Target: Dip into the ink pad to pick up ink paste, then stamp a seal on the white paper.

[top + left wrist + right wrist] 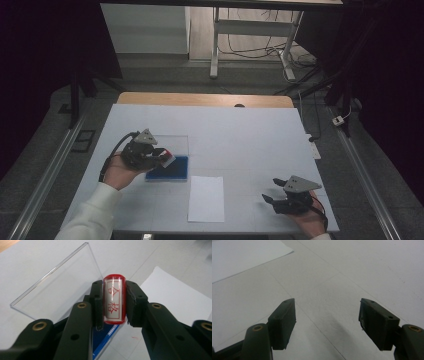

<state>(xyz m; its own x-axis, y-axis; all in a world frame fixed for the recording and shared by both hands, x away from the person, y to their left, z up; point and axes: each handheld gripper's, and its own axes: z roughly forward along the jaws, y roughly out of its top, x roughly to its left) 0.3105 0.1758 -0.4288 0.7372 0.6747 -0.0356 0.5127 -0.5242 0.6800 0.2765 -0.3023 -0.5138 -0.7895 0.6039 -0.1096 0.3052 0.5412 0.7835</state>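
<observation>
R gripper (280, 193) near you, jaws wide, empty, low over surface (250, 135). Paper sheet (206, 198) looks unstamped. Your L gripper (113, 302) clamps red stamp (114, 299) above blue ink pad (172, 170), clear lid (60, 285) open. Stamping prob. left.

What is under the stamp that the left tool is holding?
Below the stamp sits the blue ink pad in its open clear case, lid raised behind. The left tool covers most of the pad, so whether the stamp touches it cannot be seen.
</observation>
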